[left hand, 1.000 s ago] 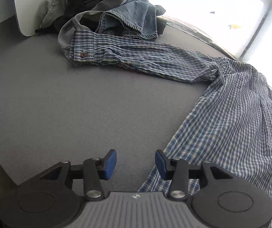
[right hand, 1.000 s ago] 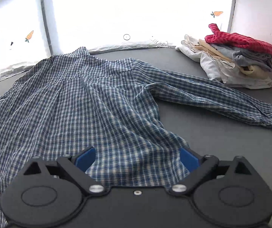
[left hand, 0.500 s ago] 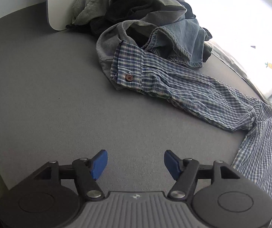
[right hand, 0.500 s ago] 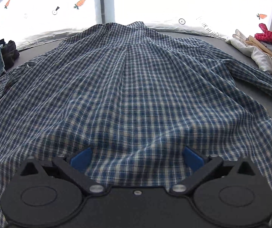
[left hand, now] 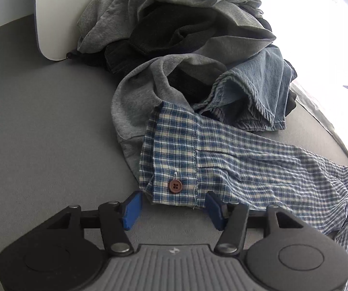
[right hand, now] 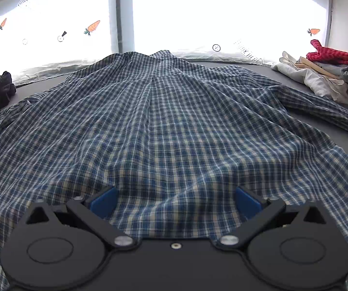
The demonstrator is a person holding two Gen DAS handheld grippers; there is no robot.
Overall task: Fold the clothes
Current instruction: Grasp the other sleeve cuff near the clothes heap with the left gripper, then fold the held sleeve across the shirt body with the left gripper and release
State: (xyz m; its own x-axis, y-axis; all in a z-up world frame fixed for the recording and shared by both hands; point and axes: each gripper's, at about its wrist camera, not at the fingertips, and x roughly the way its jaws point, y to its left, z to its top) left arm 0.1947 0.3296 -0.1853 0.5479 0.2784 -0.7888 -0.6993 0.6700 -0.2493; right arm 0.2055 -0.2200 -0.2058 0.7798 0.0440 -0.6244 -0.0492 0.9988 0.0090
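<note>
The left gripper point(left hand: 172, 209) has its jaws closing around the near edge of the buttoned cuff point(left hand: 171, 160), blue pads not yet pressing it. The plaid shirt's sleeve point(left hand: 259, 167) runs away rightward toward the body, its cuff end overlapping a heap of grey and denim clothes point(left hand: 186, 48). The right gripper point(right hand: 175, 202), jaws spread, sits low over the plaid shirt point(right hand: 161, 126) near its hem, pointing at the collar.

bare grey table point(left hand: 40, 133) left of cuff point(left hand: 171, 167); clothes heap point(left hand: 174, 31) blocks behind.
</note>
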